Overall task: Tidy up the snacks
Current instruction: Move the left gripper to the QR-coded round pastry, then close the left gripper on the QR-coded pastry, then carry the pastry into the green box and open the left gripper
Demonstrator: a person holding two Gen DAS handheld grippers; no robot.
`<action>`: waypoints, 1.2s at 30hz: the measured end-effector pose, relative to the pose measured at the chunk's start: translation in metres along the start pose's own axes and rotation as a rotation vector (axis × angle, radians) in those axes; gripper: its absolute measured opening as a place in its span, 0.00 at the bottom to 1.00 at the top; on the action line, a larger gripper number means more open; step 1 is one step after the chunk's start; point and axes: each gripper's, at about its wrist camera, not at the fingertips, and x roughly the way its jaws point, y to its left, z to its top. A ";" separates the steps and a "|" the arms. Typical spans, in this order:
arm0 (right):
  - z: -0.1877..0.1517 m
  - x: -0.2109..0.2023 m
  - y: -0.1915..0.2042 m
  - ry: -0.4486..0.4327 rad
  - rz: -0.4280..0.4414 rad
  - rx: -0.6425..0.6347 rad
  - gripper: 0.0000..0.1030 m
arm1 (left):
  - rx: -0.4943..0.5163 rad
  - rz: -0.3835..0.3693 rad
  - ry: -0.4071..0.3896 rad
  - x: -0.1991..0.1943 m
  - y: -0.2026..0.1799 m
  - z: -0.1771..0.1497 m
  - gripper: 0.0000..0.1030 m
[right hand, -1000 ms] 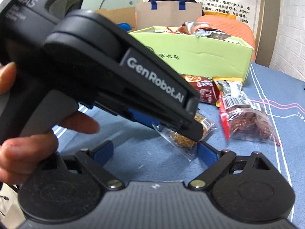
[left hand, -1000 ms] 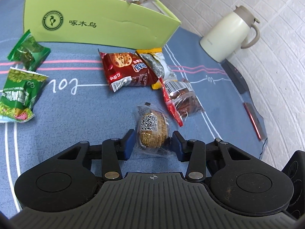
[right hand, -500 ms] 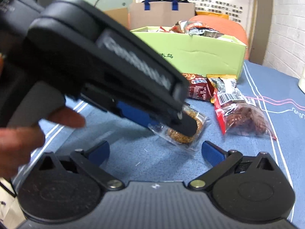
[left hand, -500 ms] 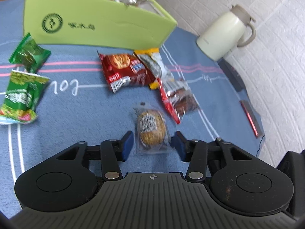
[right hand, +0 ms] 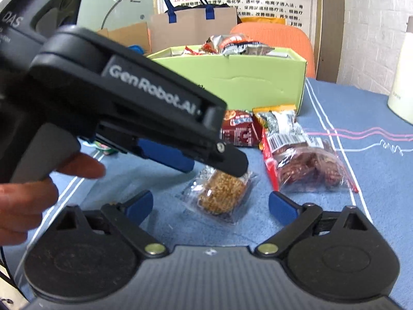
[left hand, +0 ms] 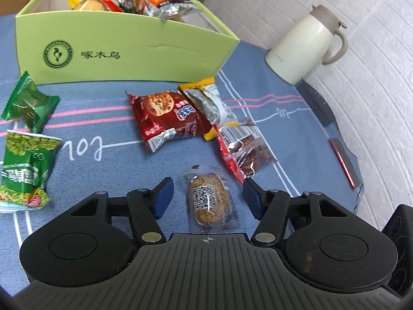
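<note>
My left claw (left hand: 207, 193) is opening, pads clear of the wrapped seed cake (left hand: 210, 201) lying between them on the blue tablecloth (left hand: 103, 170), long axis along my reach. My right claw (right hand: 210, 204) is closing, empty, just behind it. The green box (left hand: 124, 49) sits beyond.

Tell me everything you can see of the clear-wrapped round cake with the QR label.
The round cake is brown and seed-crusted, sealed in a clear crinkly wrapper with a white QR sticker on top. It lies flat on the blue tablecloth, between the opening jaws of the left gripper, whose pads stand clear of it. No other snack touches it.
</note>
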 end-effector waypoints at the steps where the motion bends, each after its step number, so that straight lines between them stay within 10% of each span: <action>1: 0.001 -0.001 0.000 0.004 0.009 0.010 0.65 | -0.005 -0.002 0.001 0.000 0.001 0.000 0.41; 9: 0.005 0.006 -0.001 0.000 -0.022 0.030 0.79 | -0.008 0.010 0.004 0.005 0.001 -0.008 0.30; 11: 0.003 0.005 0.002 -0.010 -0.022 0.014 0.74 | 0.000 0.008 0.009 0.007 -0.001 -0.011 0.09; 13: 0.000 0.001 0.005 -0.016 -0.014 0.009 0.57 | -0.039 -0.007 0.007 0.004 0.001 -0.016 0.06; 20: 0.016 -0.021 0.014 -0.087 0.003 -0.038 0.55 | -0.054 -0.004 -0.055 -0.029 -0.009 -0.012 0.05; 36: 0.215 0.091 -0.089 -0.189 0.022 -0.090 0.54 | 0.023 0.069 -0.197 0.018 -0.021 0.223 0.06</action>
